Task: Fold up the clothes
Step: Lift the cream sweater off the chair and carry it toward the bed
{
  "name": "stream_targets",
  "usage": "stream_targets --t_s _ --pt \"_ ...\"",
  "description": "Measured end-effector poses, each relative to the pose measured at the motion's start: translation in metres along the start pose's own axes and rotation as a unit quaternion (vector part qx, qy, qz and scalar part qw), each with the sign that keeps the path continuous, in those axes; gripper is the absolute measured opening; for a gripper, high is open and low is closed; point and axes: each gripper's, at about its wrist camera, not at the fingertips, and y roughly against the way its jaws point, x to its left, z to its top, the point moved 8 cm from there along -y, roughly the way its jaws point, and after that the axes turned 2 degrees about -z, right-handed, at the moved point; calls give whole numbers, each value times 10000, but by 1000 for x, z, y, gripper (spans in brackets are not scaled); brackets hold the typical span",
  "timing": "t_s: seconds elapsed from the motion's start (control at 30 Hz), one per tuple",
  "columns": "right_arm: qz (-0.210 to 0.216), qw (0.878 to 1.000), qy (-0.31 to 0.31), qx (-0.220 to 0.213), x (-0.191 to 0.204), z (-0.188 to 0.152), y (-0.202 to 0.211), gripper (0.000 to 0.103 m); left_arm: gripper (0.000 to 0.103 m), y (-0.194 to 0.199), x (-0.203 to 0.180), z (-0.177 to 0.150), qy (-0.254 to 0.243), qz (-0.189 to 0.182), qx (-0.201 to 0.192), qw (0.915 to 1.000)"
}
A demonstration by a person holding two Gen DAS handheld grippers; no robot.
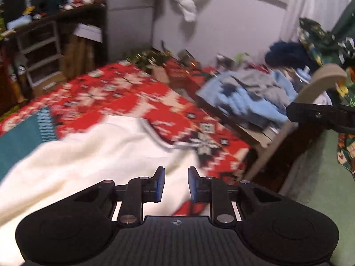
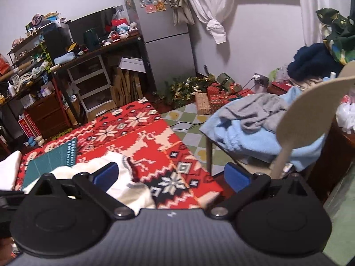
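A white knitted garment [image 1: 88,155] with a grey striped trim [image 1: 153,133] lies spread on a red snowflake-patterned cover [image 1: 133,102]. My left gripper [image 1: 176,184] hangs low over the garment's right part. Its blue pads [image 1: 160,186] stand a narrow gap apart with nothing pinched between them. In the right wrist view the same garment [image 2: 133,190] lies bunched under my right gripper [image 2: 170,175], whose pads are spread wide and hold nothing. The left wrist view is blurred.
A teal mat [image 2: 51,161] lies left of the garment, with another white cloth [image 2: 8,170] at the far left. To the right, a chair [image 2: 306,110] carries a pile of blue and grey clothes [image 2: 250,128]. Cluttered shelves, a fridge [image 2: 168,44] and wrapped gifts stand beyond.
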Motion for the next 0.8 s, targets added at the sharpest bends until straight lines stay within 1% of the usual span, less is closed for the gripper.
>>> stream_targets --t_s 0.07,0.13,0.17,0.2,0.23,0.33,0.43,0.5,0.57,0.63,0.67,0.7,0.77,0.8 --pt "-16 10000 -28 21 -13 -4 2 102 24 -27 -17 1 -56 -3 147 9999" --pt "-39 9999 -92 65 -25 -8 1 102 31 -56 -31 0 -174 192 282 9993" --pt "-53 9999 -122 90 -31 -10 1 102 33 -69 -34 -2 -207 214 367 9989" --pt "-66 9998 -144 111 -36 -12 1 102 37 -81 -37 -3 -232 241 450 9984" --pt "-79 9998 -155 125 -40 -13 0 102 43 -91 -39 -4 -232 278 527 9980" --pt "-109 9996 -201 164 -54 -15 -2 102 53 -112 -39 -7 -147 374 683 9969" --pt "-118 9994 -264 195 -65 -17 -2 102 54 -124 -34 -12 -121 566 787 9952" --pt "-105 9993 -285 210 -68 -17 -3 102 54 -127 -31 -13 -96 635 749 9951" --pt "-89 9993 -300 222 -71 -17 -5 102 51 -128 -29 -13 -61 682 676 9954" --pt "-70 9992 -330 228 -72 -18 -6 102 25 -126 -27 -12 -150 829 586 9947" --pt "-62 9991 -346 236 -71 -18 -7 102 21 -125 -26 -11 -211 895 563 9942" --pt "-55 9990 -363 244 -71 -19 -8 102 13 -124 -25 -11 -258 937 576 9936" --pt "-30 9988 -390 277 -69 -21 -11 102 10 -120 -23 -10 -341 1011 573 9926" --pt "-16 9988 -401 292 -68 -22 -12 102 9 -111 -21 -8 -356 1022 503 9929"
